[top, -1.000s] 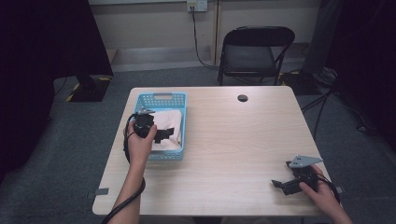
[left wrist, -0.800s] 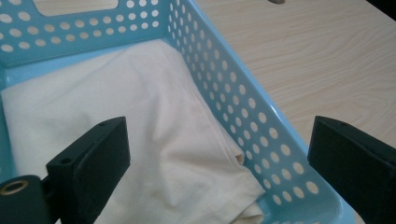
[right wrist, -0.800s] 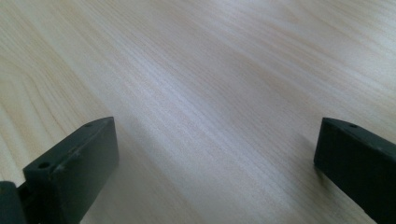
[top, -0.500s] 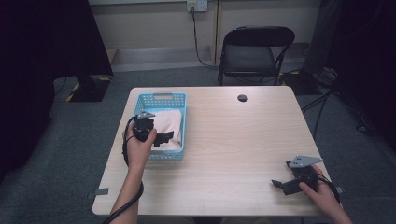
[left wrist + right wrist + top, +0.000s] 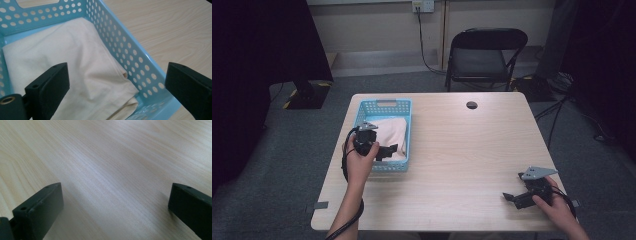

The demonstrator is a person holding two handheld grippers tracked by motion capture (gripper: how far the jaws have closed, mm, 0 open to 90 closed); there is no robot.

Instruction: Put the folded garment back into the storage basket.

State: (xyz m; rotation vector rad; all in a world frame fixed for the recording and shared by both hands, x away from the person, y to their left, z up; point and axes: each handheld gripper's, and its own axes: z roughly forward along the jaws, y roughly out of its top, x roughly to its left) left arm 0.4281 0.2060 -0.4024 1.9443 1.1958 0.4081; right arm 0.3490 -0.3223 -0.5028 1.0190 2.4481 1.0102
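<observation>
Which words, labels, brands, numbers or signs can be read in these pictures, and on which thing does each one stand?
There is no readable text in these pictures.
The blue basket shows no label, just rows of holes.
The cream cloth inside it is plain, with no print.
The table, the left gripper and the right gripper carry no legible marking.
The wall outlet is too small to show any writing.

High view: fixed above the person's side, facing forward and down over the whole bench (image 5: 462, 150). Left gripper view: close, looking down into the blue basket (image 5: 140, 62), which the high view shares. Right gripper view: very close, skimming bare bench wood.
</observation>
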